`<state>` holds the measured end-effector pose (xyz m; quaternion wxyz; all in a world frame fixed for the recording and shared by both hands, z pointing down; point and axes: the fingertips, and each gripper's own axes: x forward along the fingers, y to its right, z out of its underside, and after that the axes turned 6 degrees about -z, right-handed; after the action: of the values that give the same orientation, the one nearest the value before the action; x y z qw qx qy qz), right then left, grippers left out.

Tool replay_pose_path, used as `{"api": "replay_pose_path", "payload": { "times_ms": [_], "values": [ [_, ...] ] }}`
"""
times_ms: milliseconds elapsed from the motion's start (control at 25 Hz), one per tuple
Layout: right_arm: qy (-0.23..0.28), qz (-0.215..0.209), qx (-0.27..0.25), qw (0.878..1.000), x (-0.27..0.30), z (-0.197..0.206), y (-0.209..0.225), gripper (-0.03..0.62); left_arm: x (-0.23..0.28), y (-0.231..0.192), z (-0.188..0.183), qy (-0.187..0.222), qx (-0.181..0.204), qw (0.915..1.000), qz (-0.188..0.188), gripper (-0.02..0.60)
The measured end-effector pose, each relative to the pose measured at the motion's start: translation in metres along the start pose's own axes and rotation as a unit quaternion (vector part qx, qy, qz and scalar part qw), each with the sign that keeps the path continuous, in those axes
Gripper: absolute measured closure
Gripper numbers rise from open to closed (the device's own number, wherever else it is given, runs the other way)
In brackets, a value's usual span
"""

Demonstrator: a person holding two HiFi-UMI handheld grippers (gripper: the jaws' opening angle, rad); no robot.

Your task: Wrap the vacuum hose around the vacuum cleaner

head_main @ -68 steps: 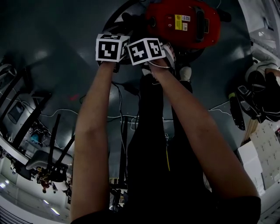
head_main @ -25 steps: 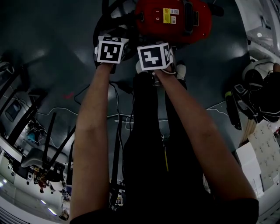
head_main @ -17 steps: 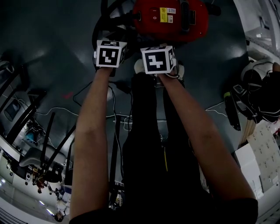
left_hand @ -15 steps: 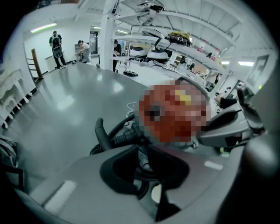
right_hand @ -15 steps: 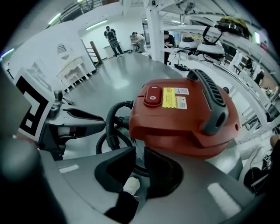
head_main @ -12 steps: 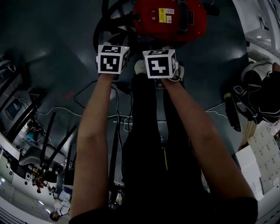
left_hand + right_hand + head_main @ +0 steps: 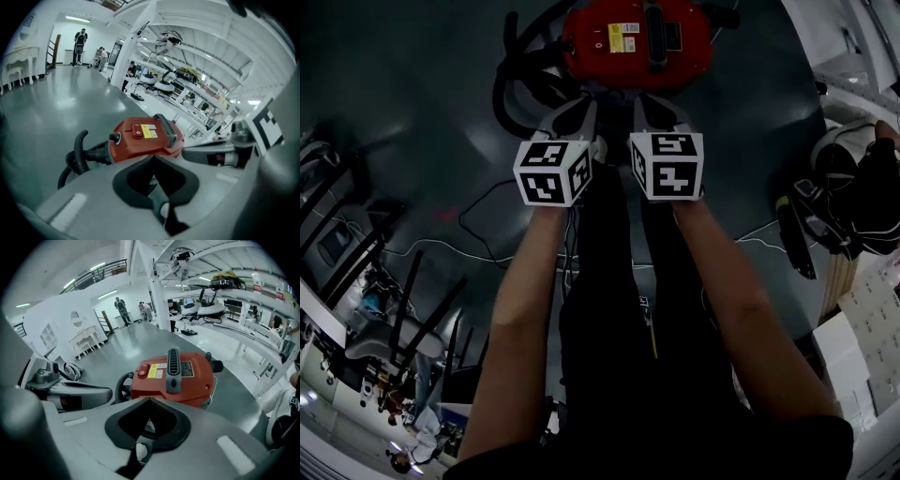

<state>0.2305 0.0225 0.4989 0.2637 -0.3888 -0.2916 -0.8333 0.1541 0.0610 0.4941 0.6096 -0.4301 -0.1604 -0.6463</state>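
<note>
**Op:** Where's the vacuum?

**Eng:** The red vacuum cleaner [image 7: 636, 42] is on the floor straight ahead of you, just past your feet, with the handle and switch facing up. The black hose [image 7: 508, 89] comes off its left end and curls into a loop on the floor beside it.

**Op:** How far along am I?

**Eng:** Hard to call it done. From the head view the hose looks bunched in a coil at the left end, touching the body there. I see none of it across the top or down the right side. The far side is hidden, so I can't tell if a turn runs behind. My read is that some slack is gathered but the wrap around the body isn't finished.

**Op:** Grippers?

**Eng:** Your left gripper [image 7: 153, 157] has its jaws fully together with nothing between them. Your right gripper [image 7: 150, 400] is the same, pinched closed and empty. Both sit side by side above your shoes, aimed at the vacuum, near it but touching neither body nor hose.

**Op:** Next?

**Eng:** I'd guess you spread the left jaws, go for the loop at the left end, and lead it round the body. The hose looks stiff and springy, so it may uncoil once you let go.
</note>
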Motion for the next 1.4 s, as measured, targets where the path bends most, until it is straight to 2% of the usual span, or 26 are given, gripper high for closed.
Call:
{"api": "replay_pose_path", "payload": {
  "times_ms": [200, 360, 680, 920, 1400],
  "values": [
    [0.034, 0.011, 0.027, 0.999, -0.038, 0.003, 0.037, 0.599, -0.009, 0.056, 0.005, 0.001, 0.010, 0.9996, 0.027, 0.572],
    [0.066, 0.018, 0.076, 0.995, -0.067, 0.009, 0.065, 0.600, -0.009, 0.088, 0.006, -0.002, 0.024, 0.9994, 0.024, 0.572],
    [0.070, 0.030, 0.104, 0.992, -0.103, 0.029, 0.104, 0.600, 0.002, 0.139, 0.010, -0.018, 0.040, 0.9986, 0.028, 0.572],
    [0.071, 0.032, 0.113, 0.990, -0.114, 0.035, 0.120, 0.600, 0.011, 0.155, 0.012, -0.034, 0.052, 0.9979, 0.019, 0.572],
    [0.069, 0.008, 0.122, 0.990, -0.111, 0.044, 0.120, 0.600, 0.020, 0.169, 0.026, -0.058, 0.065, 0.9957, 0.031, 0.572]
  ]
}}
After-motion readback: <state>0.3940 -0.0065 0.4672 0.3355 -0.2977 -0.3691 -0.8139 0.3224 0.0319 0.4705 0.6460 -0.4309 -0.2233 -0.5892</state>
